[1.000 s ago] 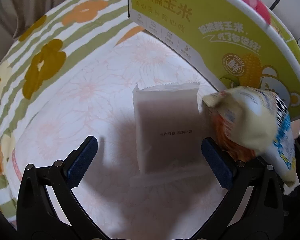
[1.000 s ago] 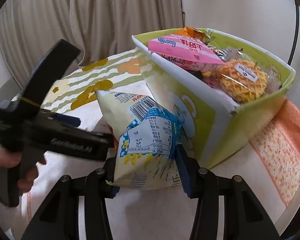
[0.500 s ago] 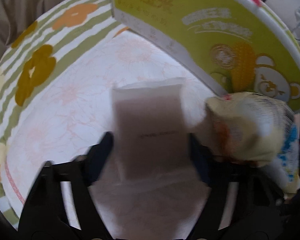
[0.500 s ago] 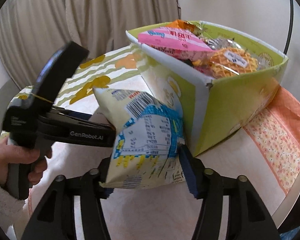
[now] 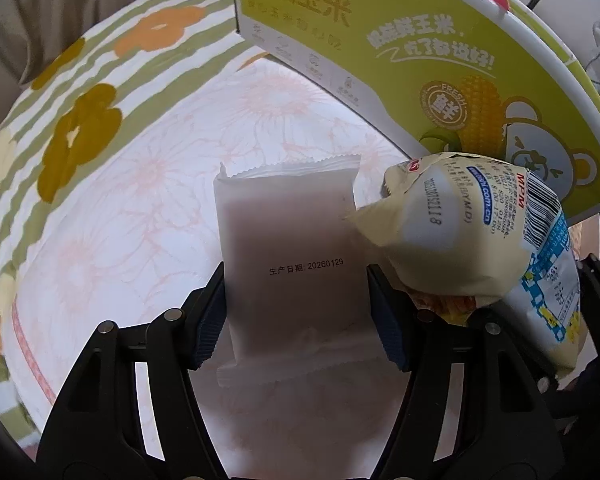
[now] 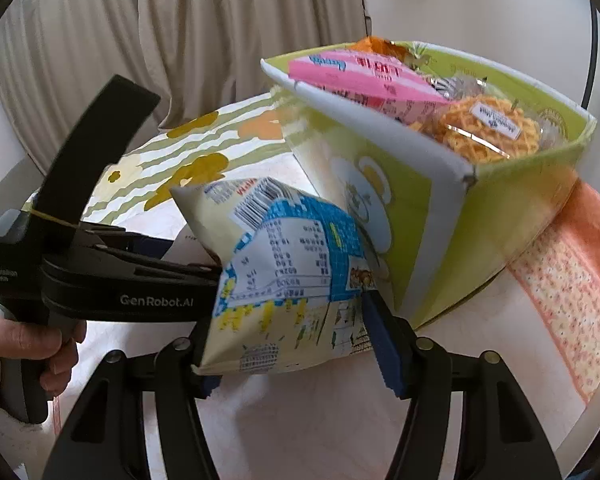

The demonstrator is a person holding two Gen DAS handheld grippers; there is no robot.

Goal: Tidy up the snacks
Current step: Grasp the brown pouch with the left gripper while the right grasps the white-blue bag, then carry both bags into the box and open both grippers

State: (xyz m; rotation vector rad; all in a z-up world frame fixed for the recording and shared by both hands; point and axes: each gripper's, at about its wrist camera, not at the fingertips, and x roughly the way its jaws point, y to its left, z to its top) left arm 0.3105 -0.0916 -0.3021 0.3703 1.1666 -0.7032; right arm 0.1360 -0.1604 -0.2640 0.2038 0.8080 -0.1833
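Floral-clothed worktop [image 5: 148, 184] | left hand-held gripper [image 5: 296, 316] pinching white sachet [image 5: 292, 264] | right hand-held gripper [image 6: 296, 344] pinching chip bag [image 6: 284, 276] | lift both clear over green box [image 6: 512, 208] rim.

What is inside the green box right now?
The box holds a pink packet, a waffle snack, a clear-wrapped item and something orange at the back. Anything beneath them is covered.
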